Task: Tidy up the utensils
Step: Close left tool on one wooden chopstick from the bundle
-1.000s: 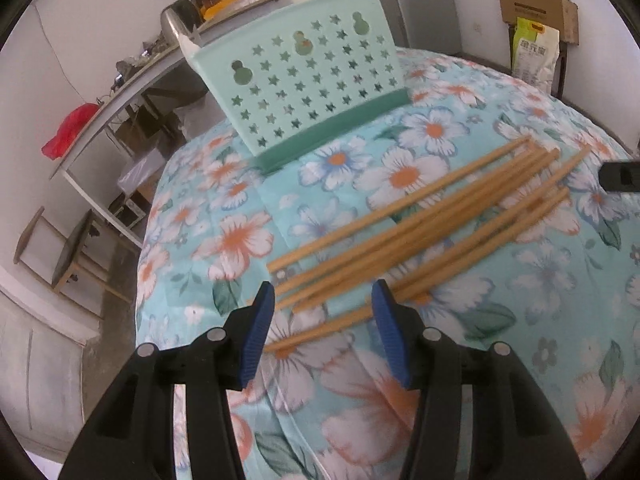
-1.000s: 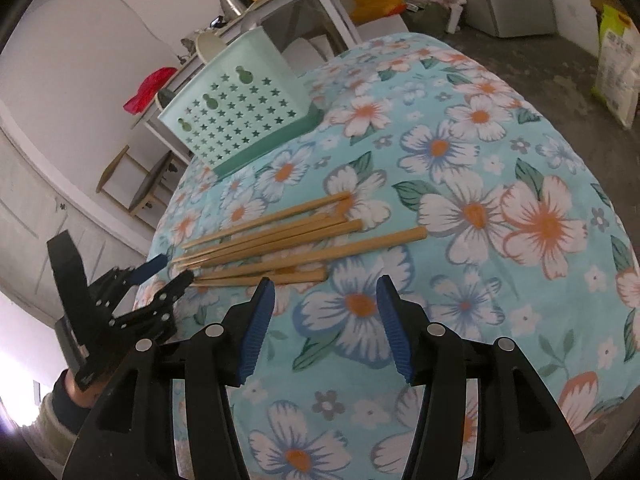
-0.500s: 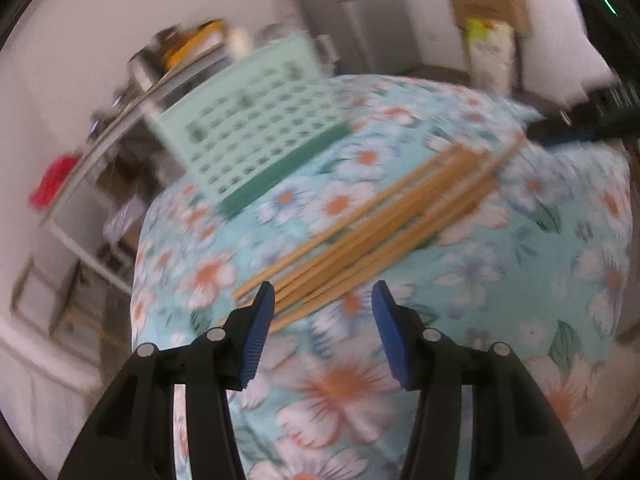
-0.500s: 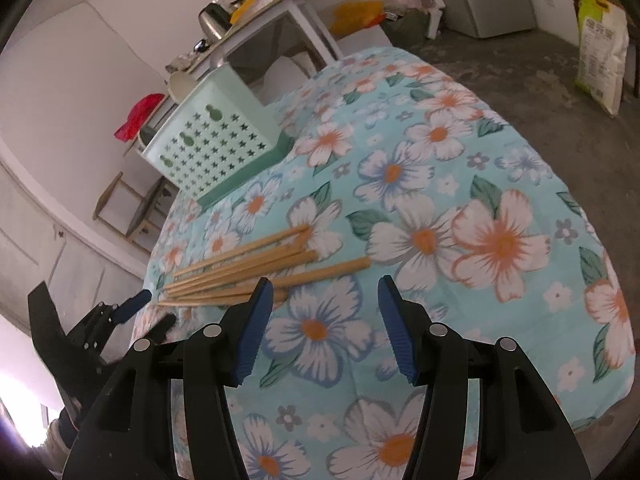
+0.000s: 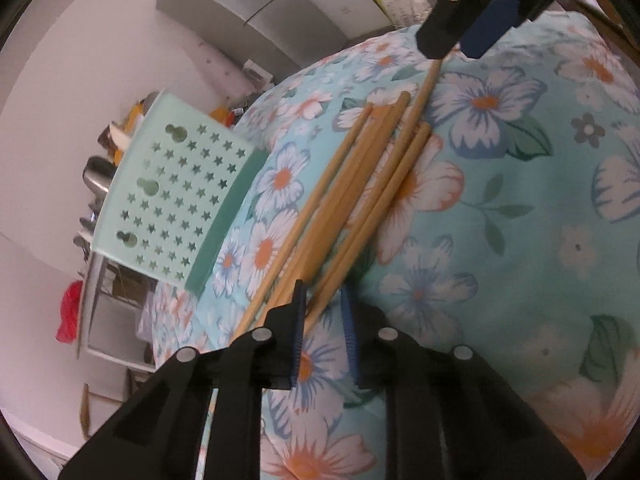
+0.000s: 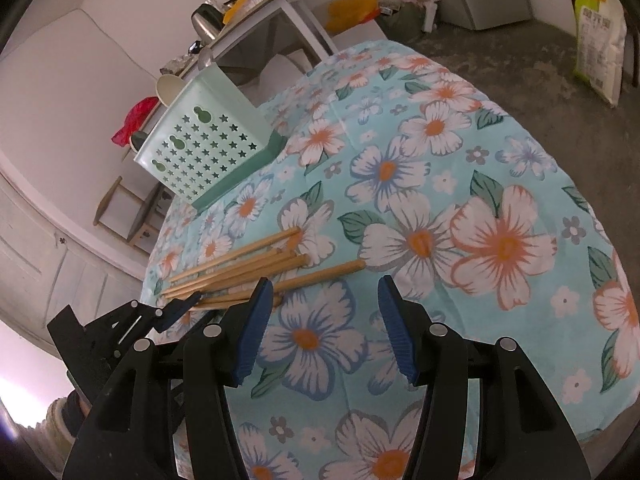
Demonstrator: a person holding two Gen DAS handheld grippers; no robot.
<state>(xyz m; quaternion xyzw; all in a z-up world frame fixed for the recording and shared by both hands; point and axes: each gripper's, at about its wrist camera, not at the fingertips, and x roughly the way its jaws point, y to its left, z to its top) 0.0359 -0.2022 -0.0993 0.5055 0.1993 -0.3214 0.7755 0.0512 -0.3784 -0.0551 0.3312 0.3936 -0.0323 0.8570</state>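
Left gripper (image 5: 323, 330) rolled since earlier frame, moved onto near tips of chopsticks (image 5: 360, 196); jaws just narrowed, bundle ends between pads, contact unclear. Basket (image 5: 176, 200) at 10 o'clock of chopsticks, upright on floral cloth (image 5: 520, 200). Right gripper (image 6: 320, 328) spread, nothing between jaws, hovering at chopsticks' thick ends.

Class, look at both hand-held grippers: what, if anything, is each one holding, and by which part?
The left hand-held gripper has just been closing around the near ends of the chopsticks; a firm grip cannot be told. The right hand-held gripper holds nothing.
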